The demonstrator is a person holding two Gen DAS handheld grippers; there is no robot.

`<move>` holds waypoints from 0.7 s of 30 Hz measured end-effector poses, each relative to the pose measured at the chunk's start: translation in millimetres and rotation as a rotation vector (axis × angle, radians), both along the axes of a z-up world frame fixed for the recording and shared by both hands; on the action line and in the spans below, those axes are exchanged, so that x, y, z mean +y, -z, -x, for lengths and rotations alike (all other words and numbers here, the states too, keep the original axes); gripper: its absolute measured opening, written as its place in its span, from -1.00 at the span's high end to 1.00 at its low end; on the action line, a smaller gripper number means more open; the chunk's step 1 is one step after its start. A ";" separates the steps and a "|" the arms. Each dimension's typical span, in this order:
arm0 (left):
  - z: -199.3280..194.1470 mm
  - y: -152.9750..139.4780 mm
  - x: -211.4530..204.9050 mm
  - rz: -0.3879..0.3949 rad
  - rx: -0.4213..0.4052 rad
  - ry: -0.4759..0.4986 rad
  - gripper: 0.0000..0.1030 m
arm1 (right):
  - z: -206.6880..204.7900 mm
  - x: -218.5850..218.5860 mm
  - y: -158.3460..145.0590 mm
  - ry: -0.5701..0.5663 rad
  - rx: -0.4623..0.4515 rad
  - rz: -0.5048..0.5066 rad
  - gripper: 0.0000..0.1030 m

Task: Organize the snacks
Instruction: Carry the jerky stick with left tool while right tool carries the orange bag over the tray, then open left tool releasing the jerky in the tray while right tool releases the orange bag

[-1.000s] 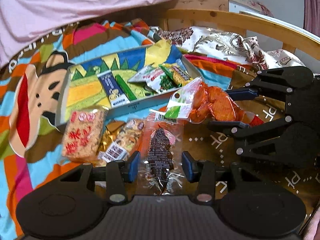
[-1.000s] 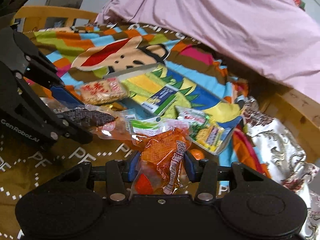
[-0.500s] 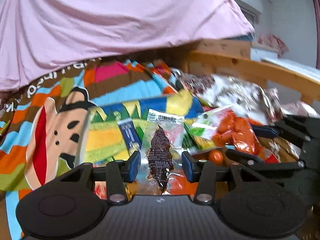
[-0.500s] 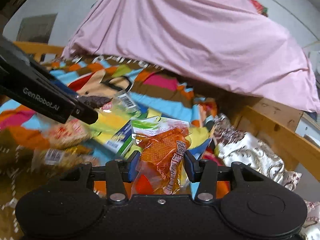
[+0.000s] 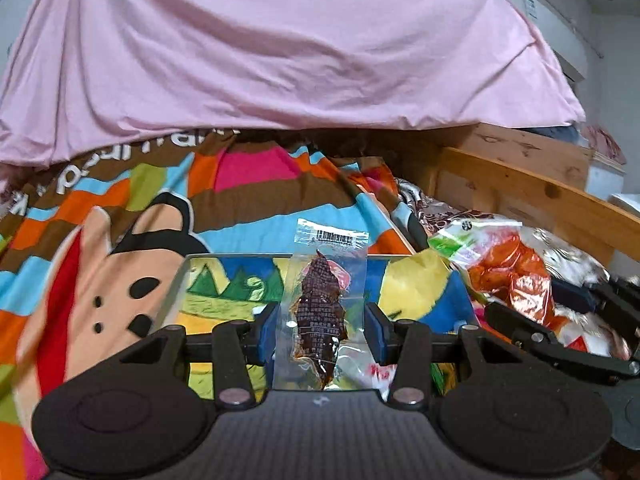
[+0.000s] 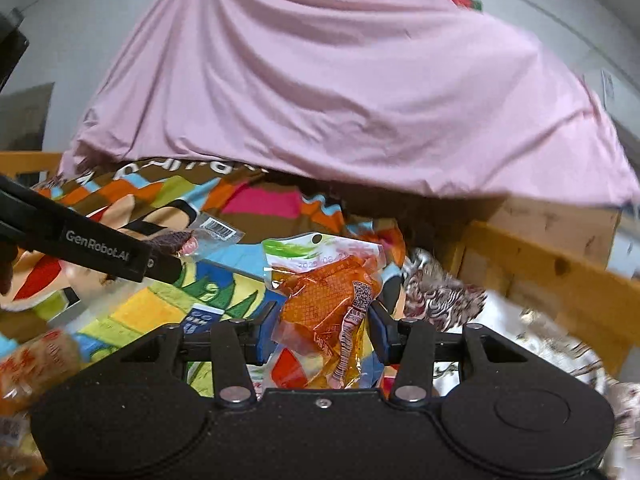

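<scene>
My left gripper (image 5: pixel 320 332) is shut on a clear packet with a dark brown dried snack (image 5: pixel 320 300), which stands upright between the blue pads. It hangs over the near end of a shallow tray with a painted landscape (image 5: pixel 216 304). My right gripper (image 6: pixel 322 330) is shut on an orange snack packet with a green and white top (image 6: pixel 328 292). In the left wrist view that orange packet (image 5: pixel 508 276) is just right of the tray. In the right wrist view the left gripper's fingers (image 6: pixel 100 248) reach in from the left with the dark snack packet (image 6: pixel 172 240).
A rice cracker packet (image 6: pixel 36 356) lies at the lower left by the tray (image 6: pixel 160 308). A bright cartoon blanket (image 5: pixel 120 240) covers the bed, with a pink sheet (image 5: pixel 280 60) draped behind. A wooden bed rail (image 5: pixel 540 200) and floral cloth (image 6: pixel 440 296) are on the right.
Both grippers have lifted their packets off the bed and carried them towards the tray. Both views have tipped upward, so the loose snacks near the front have dropped out of sight.
</scene>
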State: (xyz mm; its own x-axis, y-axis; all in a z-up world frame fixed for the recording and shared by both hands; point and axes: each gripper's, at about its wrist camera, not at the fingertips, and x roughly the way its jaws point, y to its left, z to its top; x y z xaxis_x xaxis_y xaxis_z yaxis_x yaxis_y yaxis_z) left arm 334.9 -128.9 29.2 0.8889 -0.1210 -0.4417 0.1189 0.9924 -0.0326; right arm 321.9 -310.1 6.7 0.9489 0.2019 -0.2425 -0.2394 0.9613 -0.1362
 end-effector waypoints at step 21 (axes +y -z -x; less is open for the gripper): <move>-100.1 63.7 -27.1 -0.053 0.195 -0.006 0.06 | -77.5 -6.8 58.0 -0.034 0.237 -0.064 0.03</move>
